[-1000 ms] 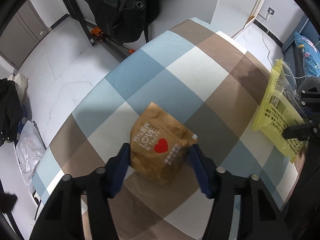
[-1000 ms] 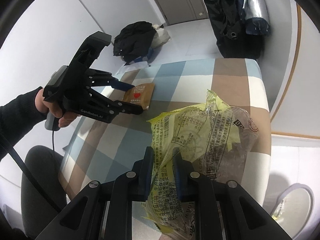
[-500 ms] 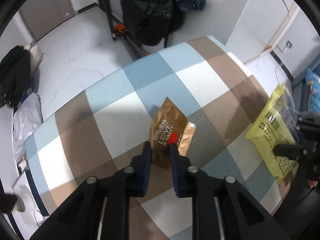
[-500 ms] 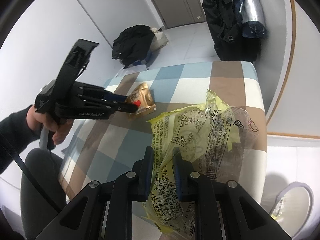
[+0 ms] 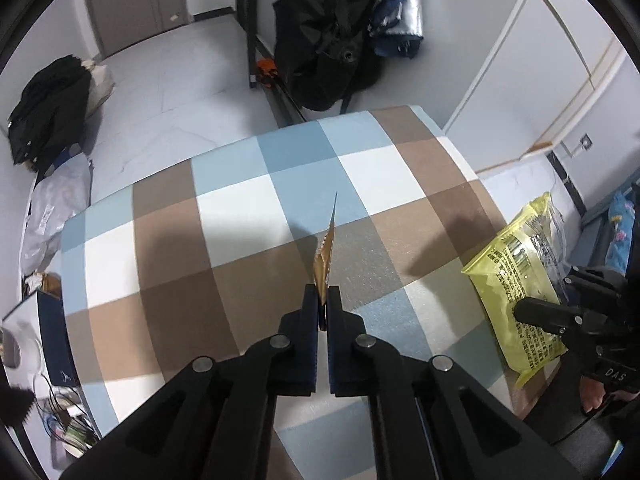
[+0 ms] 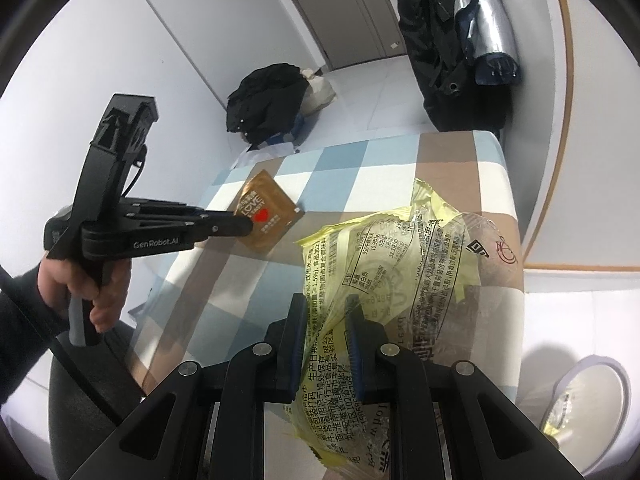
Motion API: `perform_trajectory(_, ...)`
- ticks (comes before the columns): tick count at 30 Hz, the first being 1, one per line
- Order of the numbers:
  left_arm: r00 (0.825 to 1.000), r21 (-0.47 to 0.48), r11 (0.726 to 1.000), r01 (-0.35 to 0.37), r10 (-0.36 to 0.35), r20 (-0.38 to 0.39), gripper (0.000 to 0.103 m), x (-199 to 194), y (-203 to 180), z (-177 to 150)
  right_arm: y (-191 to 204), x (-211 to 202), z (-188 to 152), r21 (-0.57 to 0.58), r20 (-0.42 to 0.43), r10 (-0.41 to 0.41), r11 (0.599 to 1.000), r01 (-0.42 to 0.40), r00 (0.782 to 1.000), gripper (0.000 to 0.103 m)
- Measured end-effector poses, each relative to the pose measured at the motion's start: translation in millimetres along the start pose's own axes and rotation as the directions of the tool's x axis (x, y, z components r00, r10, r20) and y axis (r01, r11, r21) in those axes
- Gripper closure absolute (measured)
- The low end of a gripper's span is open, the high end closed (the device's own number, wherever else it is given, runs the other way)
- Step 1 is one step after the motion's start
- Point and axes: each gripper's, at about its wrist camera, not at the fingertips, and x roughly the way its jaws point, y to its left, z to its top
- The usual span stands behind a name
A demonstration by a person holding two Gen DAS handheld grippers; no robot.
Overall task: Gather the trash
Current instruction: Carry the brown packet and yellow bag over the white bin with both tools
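The left gripper [image 5: 323, 296] is clamped tight on the brown snack packet [image 6: 267, 212], its jaws having just closed on it. In the left wrist view the packet shows edge-on, a thin strip rising from between the fingertips; in the right wrist view its printed face with a red heart is turned toward the camera. It appears lifted clear of the checked tablecloth [image 5: 248, 216], though the angle makes that hard to confirm. A hand [image 6: 86, 284] in a dark sleeve grips the left gripper's handle at the left.

The right gripper [image 6: 326, 332] is nearly closed and pinches the near edge of the yellow wrapper [image 6: 384, 264], a crumpled yellow and clear bag with black print. The wrapper spreads over the right side of the table, well right of the brown packet.

On the floor beyond the table's far edge lies a black jacket [image 6: 266, 100].
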Motion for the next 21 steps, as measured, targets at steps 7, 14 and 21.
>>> perform_trajectory(7, 0.995, -0.015, 1.0, -0.025, 0.027, 0.098, 0.103, -34, -13, -3, 10, -25, 3, -0.024, 0.056, 0.001, 1.0, 0.001, 0.998, 0.086)
perform_trajectory(14, 0.974, 0.045, 0.999, 0.007, -0.017, 0.226, 0.103, -83, -50, 1, 15, -83, 14, -0.023, 0.176, -0.001, 1.0, 0.006, 0.984, 0.086)
perform_trajectory(21, 0.942, 0.133, 0.989, 0.072, -0.111, 0.317, 0.103, -122, -102, 15, 11, -162, 24, -0.001, 0.334, -0.046, 0.999, 0.049, 0.941, 0.086)
